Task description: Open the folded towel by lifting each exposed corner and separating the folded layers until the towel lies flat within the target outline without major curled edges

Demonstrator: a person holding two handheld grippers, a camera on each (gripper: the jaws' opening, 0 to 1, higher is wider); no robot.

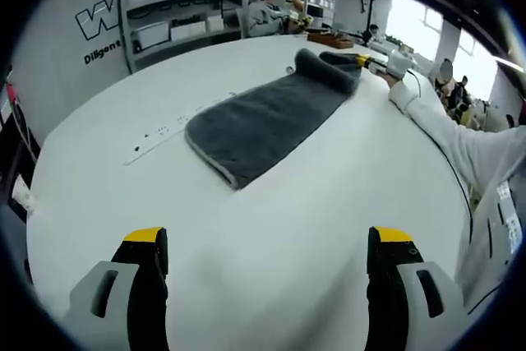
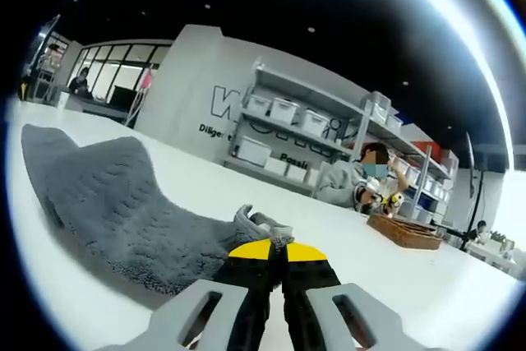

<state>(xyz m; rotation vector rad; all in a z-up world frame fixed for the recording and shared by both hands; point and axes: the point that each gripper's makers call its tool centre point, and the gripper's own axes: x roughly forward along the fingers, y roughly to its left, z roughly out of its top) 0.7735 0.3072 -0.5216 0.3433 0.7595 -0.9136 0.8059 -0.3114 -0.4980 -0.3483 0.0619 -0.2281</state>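
White table (image 1: 271,228), grey towel (image 1: 263,121), storage shelves (image 1: 177,6) along wall behind

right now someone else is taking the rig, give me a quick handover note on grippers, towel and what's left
Left gripper: open, holding nothing, low over the white table, short of the towel.
Right gripper: shut on the far corner of the grey towel, lifting that end into a hump.
Towel: a long strip across the table, near end flat, far end raised and bunched.
Done: far corner gripped.
Left: likely draw the layers apart, lay the towel flat, smooth any curled edges. I can't make out the target outline.
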